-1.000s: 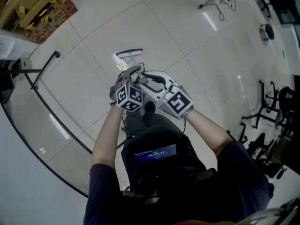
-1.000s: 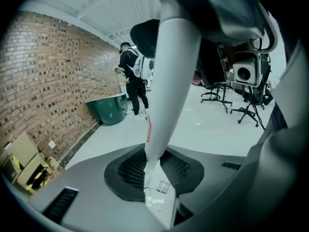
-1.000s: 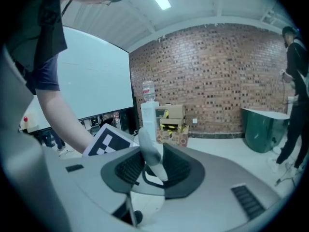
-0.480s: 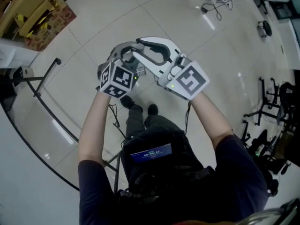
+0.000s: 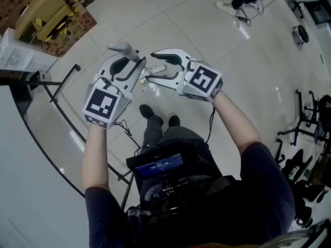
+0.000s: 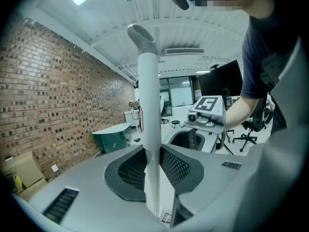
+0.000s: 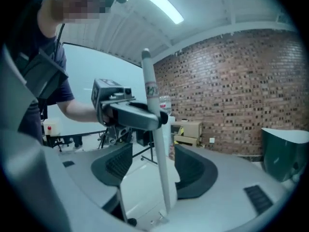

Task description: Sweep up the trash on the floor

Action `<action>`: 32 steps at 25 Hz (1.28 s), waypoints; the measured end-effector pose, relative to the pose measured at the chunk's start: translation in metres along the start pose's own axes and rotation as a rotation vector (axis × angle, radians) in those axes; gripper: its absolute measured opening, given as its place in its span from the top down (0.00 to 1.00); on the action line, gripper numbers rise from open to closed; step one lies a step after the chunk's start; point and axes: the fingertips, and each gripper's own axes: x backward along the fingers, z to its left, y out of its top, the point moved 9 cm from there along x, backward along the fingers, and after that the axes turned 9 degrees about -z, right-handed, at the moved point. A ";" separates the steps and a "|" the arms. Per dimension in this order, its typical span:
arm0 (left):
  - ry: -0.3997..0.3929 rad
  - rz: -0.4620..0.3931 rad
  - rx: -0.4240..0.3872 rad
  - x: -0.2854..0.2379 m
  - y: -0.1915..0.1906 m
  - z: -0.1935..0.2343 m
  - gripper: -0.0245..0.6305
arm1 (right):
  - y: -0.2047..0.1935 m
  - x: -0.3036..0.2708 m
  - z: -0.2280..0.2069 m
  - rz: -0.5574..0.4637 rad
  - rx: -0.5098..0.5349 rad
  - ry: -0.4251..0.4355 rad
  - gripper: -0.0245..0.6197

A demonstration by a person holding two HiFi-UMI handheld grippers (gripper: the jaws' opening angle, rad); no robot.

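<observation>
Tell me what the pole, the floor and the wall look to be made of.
Pole: smooth pale grey tube, plastic or painted metal; its even, dull sheen leaves that open.
Floor: glossy, ceramic-looking white tiles, with thin joint lines and lamp reflections.
Wall: bare red-brown brick, with pale mortar joints visible.

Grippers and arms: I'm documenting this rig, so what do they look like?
Left gripper and right gripper are white moulded shells with dark mesh-textured pads, each carrying a cube of black-and-white square markers. Black cables trail from both. Dark short sleeves, bare forearms. The right's jaws have just been opening, a pole between them.
</observation>
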 end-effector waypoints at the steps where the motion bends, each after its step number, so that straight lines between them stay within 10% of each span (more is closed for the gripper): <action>1: -0.005 0.002 0.004 0.004 0.002 -0.008 0.84 | -0.006 -0.005 0.008 0.022 0.013 0.030 0.50; 8: -0.056 0.060 0.028 0.036 -0.022 -0.057 0.84 | -0.061 -0.039 0.065 0.129 0.039 0.176 0.50; 11: -0.048 0.067 0.058 0.056 -0.043 -0.067 0.84 | -0.080 -0.048 0.079 0.135 0.022 0.154 0.76; 15: -0.030 0.046 0.134 0.084 -0.081 -0.066 0.84 | -0.107 -0.072 0.099 0.166 0.006 0.163 0.79; 32: 0.028 0.045 0.309 0.113 -0.225 -0.023 0.83 | -0.224 -0.164 0.114 0.282 -0.107 -0.043 0.80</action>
